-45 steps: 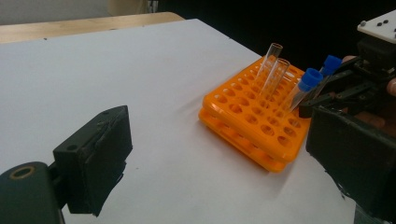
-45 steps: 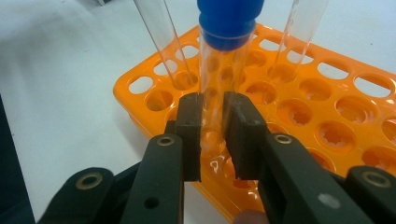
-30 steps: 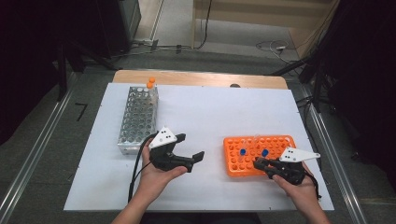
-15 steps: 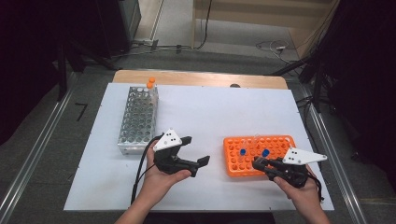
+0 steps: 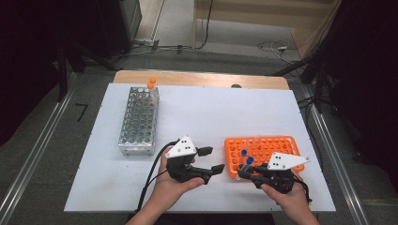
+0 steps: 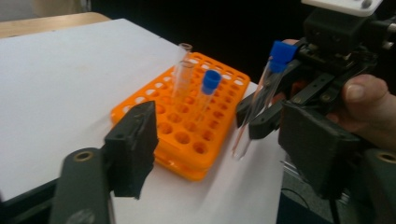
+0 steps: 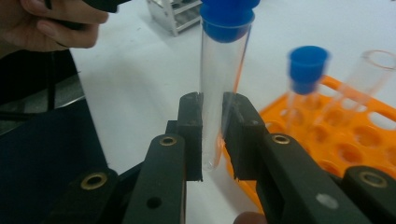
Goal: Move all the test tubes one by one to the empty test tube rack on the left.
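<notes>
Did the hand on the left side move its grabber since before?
Yes. The left gripper slid right, away from the metal rack and toward the orange rack, its jaws closing partway on nothing.

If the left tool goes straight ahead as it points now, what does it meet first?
Probably the blue-capped tube held in the right tool, beside the orange rack; depth is unclear.

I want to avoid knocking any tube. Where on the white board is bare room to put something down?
The white board is bare between the metal rack and the orange rack, and along its far edge. It is crowded at the near edge, where the left gripper and the right gripper, clamping a blue-capped tube, meet beside the orange rack.
</notes>
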`<action>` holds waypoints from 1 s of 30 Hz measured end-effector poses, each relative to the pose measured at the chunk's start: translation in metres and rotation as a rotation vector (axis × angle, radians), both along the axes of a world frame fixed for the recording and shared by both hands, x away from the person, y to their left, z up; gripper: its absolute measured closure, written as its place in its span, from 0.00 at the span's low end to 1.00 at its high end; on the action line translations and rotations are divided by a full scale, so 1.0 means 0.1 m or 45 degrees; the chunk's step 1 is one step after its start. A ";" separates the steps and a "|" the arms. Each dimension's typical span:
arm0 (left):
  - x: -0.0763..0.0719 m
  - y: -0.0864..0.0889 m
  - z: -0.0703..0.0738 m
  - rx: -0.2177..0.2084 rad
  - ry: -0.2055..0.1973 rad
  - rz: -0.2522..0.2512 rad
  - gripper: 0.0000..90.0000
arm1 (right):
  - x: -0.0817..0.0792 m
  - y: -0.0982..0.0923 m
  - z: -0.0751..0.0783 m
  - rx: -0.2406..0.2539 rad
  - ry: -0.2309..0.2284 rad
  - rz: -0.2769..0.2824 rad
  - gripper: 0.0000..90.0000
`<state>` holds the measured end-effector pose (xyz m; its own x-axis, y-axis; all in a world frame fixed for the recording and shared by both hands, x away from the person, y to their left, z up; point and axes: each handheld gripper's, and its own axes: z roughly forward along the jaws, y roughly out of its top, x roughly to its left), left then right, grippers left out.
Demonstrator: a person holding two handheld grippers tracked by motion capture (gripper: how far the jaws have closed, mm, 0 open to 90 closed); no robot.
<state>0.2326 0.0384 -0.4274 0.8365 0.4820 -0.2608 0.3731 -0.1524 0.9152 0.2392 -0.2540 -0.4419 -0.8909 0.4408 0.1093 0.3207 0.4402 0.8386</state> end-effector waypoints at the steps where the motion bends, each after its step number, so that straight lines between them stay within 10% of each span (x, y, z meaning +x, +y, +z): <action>1: -0.01 -0.02 0.00 -0.001 0.004 -0.017 0.38 | -0.01 0.03 0.00 0.000 0.005 0.012 0.83; 17: -0.06 -0.29 -0.04 0.010 0.022 -0.204 0.69 | -0.11 0.31 -0.03 -0.022 0.029 0.116 0.83; 30: -0.09 -0.32 -0.04 0.063 -0.040 -0.182 0.85 | -0.11 0.35 -0.05 -0.014 0.051 0.143 0.83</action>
<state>0.2239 0.0060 -0.4314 0.9050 0.3688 -0.2120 0.3154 -0.2473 0.9162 0.2281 -0.2195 -0.4473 -0.9297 0.3400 0.1417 0.3022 0.4842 0.8211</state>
